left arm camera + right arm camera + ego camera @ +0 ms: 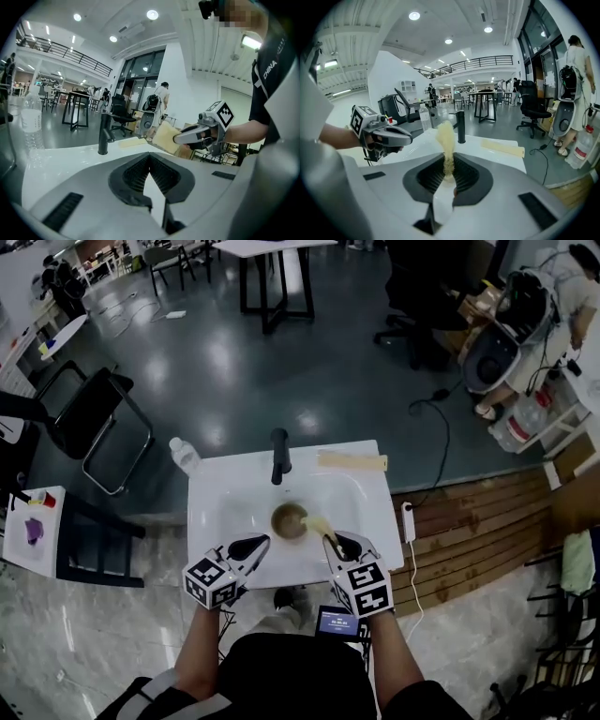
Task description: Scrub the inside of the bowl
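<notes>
As seen from my head camera, the brown bowl (289,519) sits upright in the middle of the white sink (225,493), at 6 o'clock from the black faucet (279,456).

Left tongs (255,544): jaws closed together with nothing between them. The tip lies over the sink's near rim. The bowl lies at about 1 o'clock from this tip, near it but apart.

Right tongs (332,540): jaws clamped on the lower end of a yellow sponge (319,524). In the right gripper view the sponge stands up out of the jaws as a tall, narrow strip. The bowl lies at about 10 o'clock from this tip. The sponge's free end reaches toward the bowl's right rim, at 3 o'clock on the bowl; I cannot tell whether it touches.

The bowl thus lies between and just beyond the two tips, closer to the right one.

A second yellow pad (352,461) lies flat on the sink's back edge at 2 o'clock from the bowl. A clear bottle (185,456) stands at the sink's far left corner, at 10 o'clock.
</notes>
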The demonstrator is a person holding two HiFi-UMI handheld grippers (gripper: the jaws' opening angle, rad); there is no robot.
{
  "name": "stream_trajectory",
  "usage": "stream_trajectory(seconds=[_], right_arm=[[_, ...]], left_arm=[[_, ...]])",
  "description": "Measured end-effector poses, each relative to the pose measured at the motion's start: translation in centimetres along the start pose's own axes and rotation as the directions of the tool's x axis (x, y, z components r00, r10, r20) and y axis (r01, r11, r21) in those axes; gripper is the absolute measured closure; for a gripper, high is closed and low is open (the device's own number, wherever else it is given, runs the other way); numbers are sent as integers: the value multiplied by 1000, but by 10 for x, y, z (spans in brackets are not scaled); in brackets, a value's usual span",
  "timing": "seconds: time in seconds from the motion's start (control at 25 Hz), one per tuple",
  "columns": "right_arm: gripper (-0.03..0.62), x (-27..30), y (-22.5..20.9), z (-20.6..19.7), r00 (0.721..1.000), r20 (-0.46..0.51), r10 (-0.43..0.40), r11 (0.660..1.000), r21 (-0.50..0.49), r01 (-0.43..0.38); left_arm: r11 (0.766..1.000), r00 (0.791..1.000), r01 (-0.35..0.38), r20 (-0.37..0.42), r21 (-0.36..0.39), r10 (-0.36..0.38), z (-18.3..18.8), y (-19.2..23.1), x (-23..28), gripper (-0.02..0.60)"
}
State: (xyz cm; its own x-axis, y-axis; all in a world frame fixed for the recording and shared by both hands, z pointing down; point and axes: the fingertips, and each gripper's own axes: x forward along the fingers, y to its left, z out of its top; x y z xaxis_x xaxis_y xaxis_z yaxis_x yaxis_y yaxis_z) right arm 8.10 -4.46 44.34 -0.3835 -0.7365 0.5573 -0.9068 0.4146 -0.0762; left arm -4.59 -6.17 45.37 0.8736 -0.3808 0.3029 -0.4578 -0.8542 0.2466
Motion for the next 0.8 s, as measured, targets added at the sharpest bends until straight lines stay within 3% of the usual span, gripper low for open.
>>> stream_trajectory(seconds=[0.24,0.48,0.8], right_arm=[[554,25,0,8,999,-25,-43,999,29,44],[554,38,-10,6,997,-51,-66,996,65,69],[554,50,-18,8,996,-69,-51,997,61,55]], left_arm=[[998,998,46,-34,-32,-47,-3,36,8,578],[995,991,88,-98,-35,-91,-12,46,21,578],[992,987,83,-132,-90,-95,-24,53,34,577]])
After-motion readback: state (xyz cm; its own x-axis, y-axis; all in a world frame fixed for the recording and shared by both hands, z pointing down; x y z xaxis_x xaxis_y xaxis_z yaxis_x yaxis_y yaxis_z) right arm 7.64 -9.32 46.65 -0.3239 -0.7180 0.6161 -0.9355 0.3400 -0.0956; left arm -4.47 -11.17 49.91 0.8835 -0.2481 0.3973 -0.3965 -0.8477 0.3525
